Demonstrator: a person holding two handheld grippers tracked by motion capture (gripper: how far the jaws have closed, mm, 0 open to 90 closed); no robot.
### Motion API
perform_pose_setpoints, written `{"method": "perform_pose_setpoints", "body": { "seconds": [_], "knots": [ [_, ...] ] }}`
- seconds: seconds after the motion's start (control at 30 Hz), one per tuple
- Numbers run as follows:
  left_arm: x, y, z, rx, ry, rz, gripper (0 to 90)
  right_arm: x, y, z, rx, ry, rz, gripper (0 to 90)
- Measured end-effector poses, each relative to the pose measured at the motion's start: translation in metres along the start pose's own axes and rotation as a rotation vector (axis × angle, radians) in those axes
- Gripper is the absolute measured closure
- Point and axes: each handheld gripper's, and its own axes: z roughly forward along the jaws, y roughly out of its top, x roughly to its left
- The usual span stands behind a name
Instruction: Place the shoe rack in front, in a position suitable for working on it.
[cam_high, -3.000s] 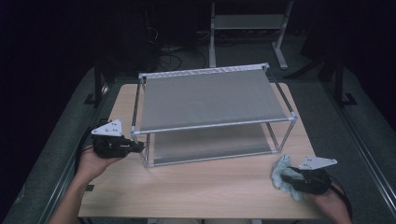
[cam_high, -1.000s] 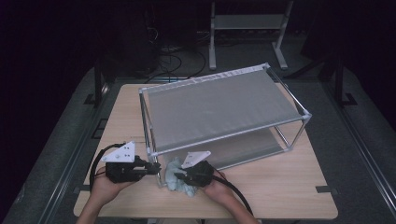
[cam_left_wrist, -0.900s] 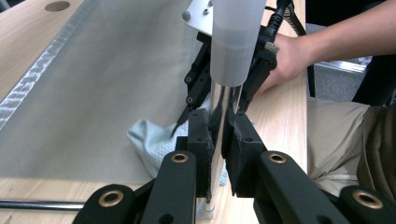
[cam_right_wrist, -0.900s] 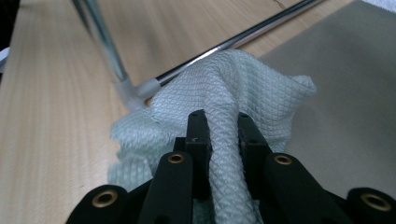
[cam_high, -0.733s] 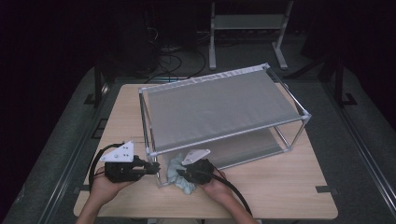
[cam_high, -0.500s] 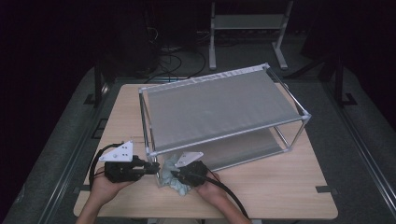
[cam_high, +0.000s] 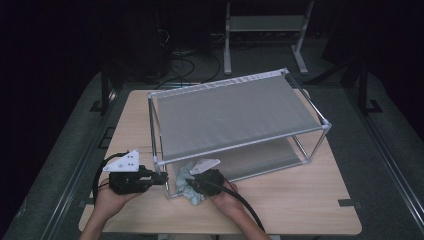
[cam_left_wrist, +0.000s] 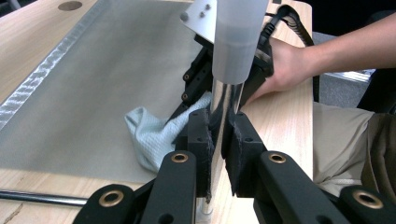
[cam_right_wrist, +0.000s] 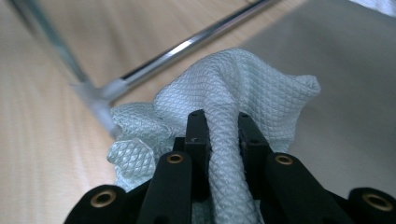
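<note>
1. At the near-left corner post (cam_left_wrist: 219, 121) of the two-tier metal rack (cam_high: 235, 110), both hand-held grippers meet above the wooden desk (cam_high: 300, 210).
2. The left hand-held gripper (cam_left_wrist: 218, 140) has its two black jaws pressed against the shiny upright post, one pad on each side, so it grips the rack's corner leg.
3. From the high view, the left hand-held gripper (cam_high: 159, 180) lies level, just left of that post, with the person's left hand (cam_high: 112, 197) behind it.
4. The right hand-held gripper (cam_right_wrist: 223, 135) is clamped on a fold of a pale blue-green cloth (cam_right_wrist: 224, 93), the waffle-textured fabric bunched between its narrow jaws.
5. The cloth (cam_high: 186, 181) sits just right of the post, touching the near-left corner of the rack's lower shelf (cam_high: 260, 157), partly on the grey shelf sheet and partly over its front edge.
6. In the left gripper view, the cloth (cam_left_wrist: 149, 133) lies on the lower shelf just beyond the post, with the right hand-held gripper on it.
7. The rack's upper shelf (cam_high: 230, 112) stretches away from the post toward the far right of the desk; the rack stands at a slant to the desk's edges.
</note>
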Motion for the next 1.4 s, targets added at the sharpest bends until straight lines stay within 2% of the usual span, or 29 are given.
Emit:
{"method": "perform_pose_setpoints", "body": {
  "seconds": [0.07, 0.13, 0.17, 0.27, 0.33, 0.37, 0.4, 0.43, 0.47, 0.5, 0.53, 0.57, 0.67, 0.73, 0.77, 0.83, 0.87, 0.9, 0.93, 1.0, 1.2, 1.23, 1.27, 1.3, 1.33, 1.37, 1.4],
  "knots": [
    [0.000, 0.000, 0.000, 0.000, -0.001, -0.001, 81.0, 0.000, 0.000, 0.000, 0.005, -0.007, 0.015, 76.4],
    [0.000, 0.000, 0.000, 0.001, -0.001, -0.002, 80.9, 0.002, 0.001, 0.000, 0.009, -0.022, 0.003, 75.8],
    [0.000, 0.000, 0.000, 0.001, 0.000, -0.003, 80.9, 0.005, 0.002, 0.001, 0.021, -0.048, -0.025, 74.9],
    [0.000, 0.000, 0.000, 0.001, 0.001, -0.004, 80.9, 0.004, 0.002, 0.000, 0.019, -0.065, -0.021, 67.3],
    [0.000, 0.000, 0.000, 0.001, 0.002, -0.005, 80.9, 0.001, 0.001, 0.000, 0.019, -0.046, 0.020, 66.5],
    [0.000, 0.000, 0.000, 0.001, 0.002, -0.005, 80.9, 0.001, 0.001, 0.000, 0.019, -0.046, 0.020, 66.5],
    [0.000, 0.000, 0.000, 0.001, 0.002, -0.005, 80.9, -0.002, 0.001, -0.001, 0.030, -0.048, 0.063, 62.1],
    [0.000, 0.000, 0.000, 0.002, 0.003, -0.004, 80.9, -0.003, 0.002, -0.001, 0.034, -0.045, 0.067, 60.7],
    [0.000, 0.000, 0.000, 0.002, 0.003, -0.004, 80.9, -0.002, 0.002, -0.001, 0.031, -0.051, 0.057, 54.2],
    [0.000, 0.000, 0.000, 0.002, 0.003, -0.004, 80.8, -0.002, 0.002, -0.001, 0.031, -0.051, 0.057, 54.2],
    [0.000, 0.000, 0.000, 0.000, 0.002, -0.005, 80.8, -0.001, 0.002, -0.004, 0.053, -0.054, 0.088, 39.6],
    [0.000, 0.000, 0.000, 0.000, 0.005, -0.006, 80.8, -0.005, 0.002, -0.005, 0.030, -0.045, 0.060, 39.5],
    [0.000, 0.000, 0.000, 0.000, 0.011, -0.008, 80.8, -0.005, 0.000, -0.011, 0.014, -0.017, 0.077, 36.1],
    [0.000, 0.000, -0.001, 0.002, 0.014, -0.009, 80.8, -0.002, -0.001, -0.015, -0.014, 0.017, 0.033, 31.9],
    [0.000, 0.000, -0.001, 0.001, 0.014, -0.009, 80.7, 0.000, -0.001, -0.015, -0.001, 0.026, 0.039, 32.7],
    [0.000, 0.000, -0.002, 0.006, 0.016, -0.008, 80.6, 0.003, 0.000, -0.014, 0.002, 0.019, 0.020, 50.0],
    [0.000, 0.000, -0.002, 0.007, 0.015, -0.009, 80.4, 0.004, 0.000, -0.012, 0.013, -0.004, 0.018, 57.3],
    [0.000, 0.000, -0.002, 0.007, 0.015, -0.009, 79.2, 0.004, 0.000, -0.012, 0.013, -0.004, 0.018, 57.3],
    [-0.001, -0.001, -0.004, 0.001, 0.016, -0.009, 79.0, 0.006, 0.000, -0.008, 0.020, -0.030, 0.010, 71.9],
    [-0.001, -0.002, -0.006, -0.007, 0.019, -0.011, 79.5, 0.008, 0.000, -0.006, 0.017, -0.039, 0.010, 76.3],
    [-0.001, -0.001, -0.006, 0.003, 0.031, -0.003, 81.4, 0.015, 0.005, 0.000, 0.018, -0.030, -0.028, 78.2],
    [-0.001, -0.001, -0.006, 0.001, 0.030, -0.005, 81.4, 0.014, 0.006, 0.000, 0.021, -0.041, -0.021, 78.5],
    [-0.001, -0.001, -0.006, -0.004, 0.031, -0.008, 81.3, 0.008, 0.004, -0.001, 0.030, -0.092, 0.013, 78.8],
    [0.000, -0.002, -0.006, -0.006, 0.030, -0.009, 81.3, 0.008, 0.004, -0.001, 0.030, -0.092, 0.013, 78.8],
    [0.000, -0.002, -0.006, -0.007, 0.029, -0.010, 81.3, 0.005, 0.003, -0.001, 0.023, -0.087, 0.054, 78.9],
    [0.000, -0.002, -0.006, -0.007, 0.029, -0.010, 81.3, 0.005, 0.003, -0.001, 0.023, -0.087, 0.054, 78.9],
    [0.001, -0.002, -0.006, -0.006, 0.026, -0.009, 81.3, 0.012, 0.005, 0.003, 0.012, -0.071, 0.033, 78.8]
  ]
}}
